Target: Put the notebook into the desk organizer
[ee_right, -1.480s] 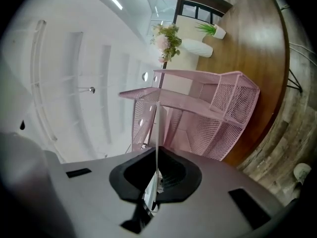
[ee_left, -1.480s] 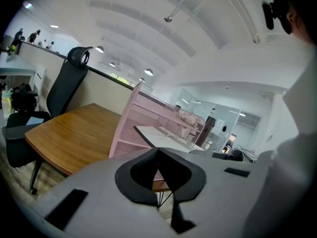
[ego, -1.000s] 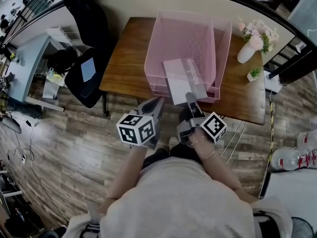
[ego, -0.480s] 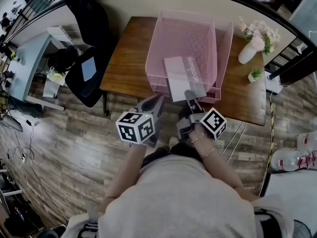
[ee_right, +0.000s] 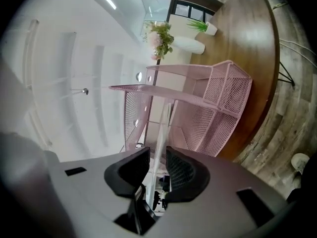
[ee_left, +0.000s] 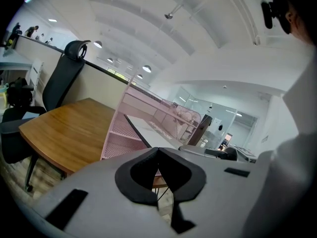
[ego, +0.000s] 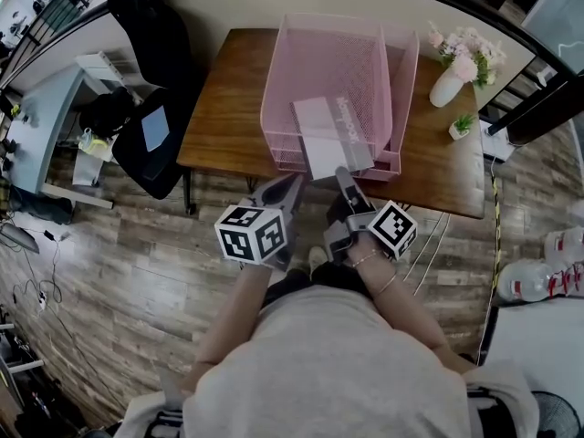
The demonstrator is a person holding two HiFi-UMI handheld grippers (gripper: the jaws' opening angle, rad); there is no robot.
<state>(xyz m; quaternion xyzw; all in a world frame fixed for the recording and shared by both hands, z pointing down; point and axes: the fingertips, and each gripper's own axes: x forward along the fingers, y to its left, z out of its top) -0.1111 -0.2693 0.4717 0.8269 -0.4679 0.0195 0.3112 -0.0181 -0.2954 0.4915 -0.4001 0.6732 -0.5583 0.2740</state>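
Observation:
A pink mesh desk organizer (ego: 274,89) stands on the wooden table (ego: 224,121). The grey-white notebook (ego: 330,135) lies in its top tray, its near end jutting out over the front. My right gripper (ego: 343,173) is shut on that near edge; in the right gripper view the thin white notebook edge (ee_right: 161,133) runs between the jaws of the right gripper (ee_right: 157,158) toward the organizer (ee_right: 225,100). My left gripper (ego: 293,184) hangs just left of it, off the table's front edge, shut and empty. The left gripper view shows the left gripper (ee_left: 158,150), the organizer (ee_left: 121,135) and the notebook (ee_left: 151,133) ahead.
A white vase of flowers (ego: 447,85) and a small potted plant (ego: 459,132) stand on the table right of the organizer. A black office chair (ego: 151,130) sits at the table's left. Cables trail on the wooden floor under the table's right end.
The right gripper has edged forward with the notebook, which now sits slightly deeper in the top tray. The left gripper has barely moved.

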